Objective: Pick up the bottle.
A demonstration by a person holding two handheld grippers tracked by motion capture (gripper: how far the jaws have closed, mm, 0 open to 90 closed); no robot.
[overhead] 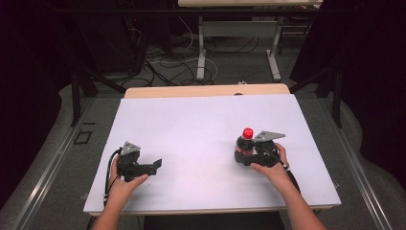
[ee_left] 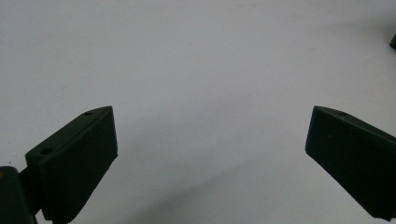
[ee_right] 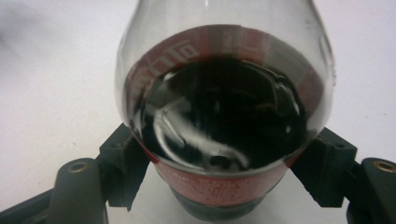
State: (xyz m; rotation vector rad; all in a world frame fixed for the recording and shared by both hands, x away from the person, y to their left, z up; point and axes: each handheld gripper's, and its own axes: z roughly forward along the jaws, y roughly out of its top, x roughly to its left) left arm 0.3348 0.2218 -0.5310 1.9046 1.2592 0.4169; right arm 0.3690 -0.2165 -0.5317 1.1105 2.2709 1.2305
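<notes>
- So there's a small cola bottle (overhead: 245,146) standing upright on the white worktop (overhead: 201,129), roughly at 4 o'clock from the middle of the board in the high view.
- Red cap (overhead: 247,132) is on, dark drink inside, and a red label (ee_right: 219,186) wraps the body.
- The right tool (overhead: 244,158) is pinching the bottle low on its body. In the right gripper view you can see a black jaw pressed against each side of the bottle, one at 8 o'clock and one at 4 o'clock of the glassy bulge, right at the label band.
- No earlier shot to compare, so I'm only going by how the pads sit: both are touching the bottle, no gap that I can make out.
- The person's right hand (overhead: 272,165) is wrapped around that tool from the 5 o'clock side of the bottle, with the grey three-cornered plate (overhead: 269,136) sitting just beside the cap at about 3 o'clock.
- The left tool (overhead: 154,165) is over at 8 o'clock on the board, well apart from the bottle, held in the left hand (overhead: 125,184).
- Its jaws are spread wide. The left gripper view has just bare white surface between them, nothing gripped.
- Both tools sit low, close to the worktop; can't tell if the left one is actually touching it.
- Behind the worktop there's floor with a tangle of cables (overhead: 163,64) and the legs of another table (overhead: 201,52) at 12 o'clock.
</notes>
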